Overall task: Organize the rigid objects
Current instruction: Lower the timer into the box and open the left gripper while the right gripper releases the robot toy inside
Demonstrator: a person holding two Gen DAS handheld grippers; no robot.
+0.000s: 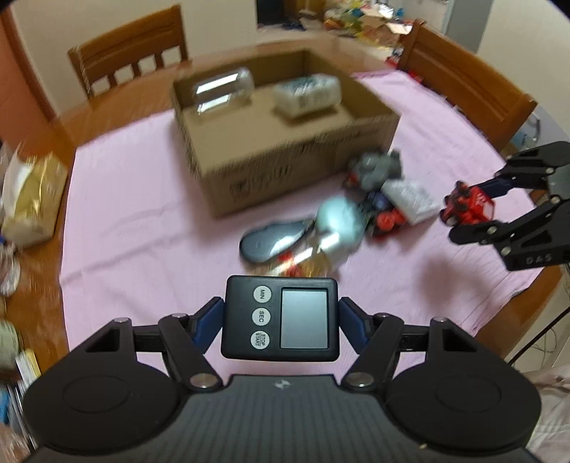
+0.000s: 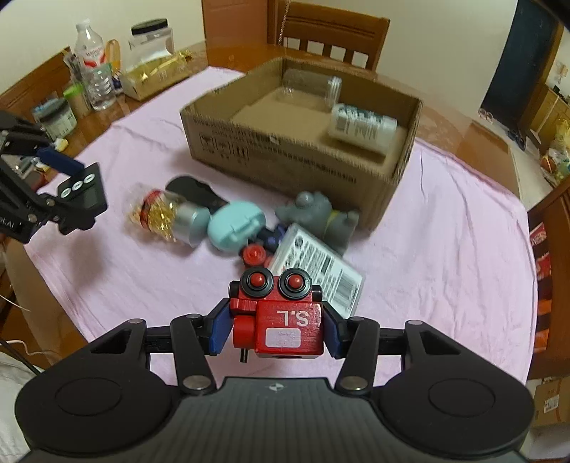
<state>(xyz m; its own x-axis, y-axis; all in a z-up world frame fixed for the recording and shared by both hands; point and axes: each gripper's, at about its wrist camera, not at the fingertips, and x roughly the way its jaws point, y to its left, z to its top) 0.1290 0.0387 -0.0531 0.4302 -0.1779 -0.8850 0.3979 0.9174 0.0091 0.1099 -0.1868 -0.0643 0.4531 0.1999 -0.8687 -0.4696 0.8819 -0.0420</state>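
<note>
My left gripper (image 1: pixel 280 318) is shut on a black digital timer (image 1: pixel 280 318) and holds it above the pink cloth; it also shows in the right wrist view (image 2: pixel 82 199). My right gripper (image 2: pixel 276 326) is shut on a red toy fire truck (image 2: pixel 279 313), seen from the left wrist view at the right (image 1: pixel 468 206). An open cardboard box (image 2: pixel 285 153) stands ahead and holds a clear jar (image 2: pixel 311 85) and a white bottle (image 2: pixel 361 124). A pile lies in front of it: a jar of gold candies (image 2: pixel 160 213), a teal case (image 2: pixel 235 224), a grey toy (image 2: pixel 317 213), a white packet (image 2: pixel 319 270).
The round wooden table carries a pink cloth (image 2: pixel 445 249). Bottles and jars (image 2: pixel 92 71) and a gold bag (image 2: pixel 156 76) stand at its far left edge. Wooden chairs (image 2: pixel 331 32) ring the table. A dark insole (image 1: pixel 270 238) lies beside the pile.
</note>
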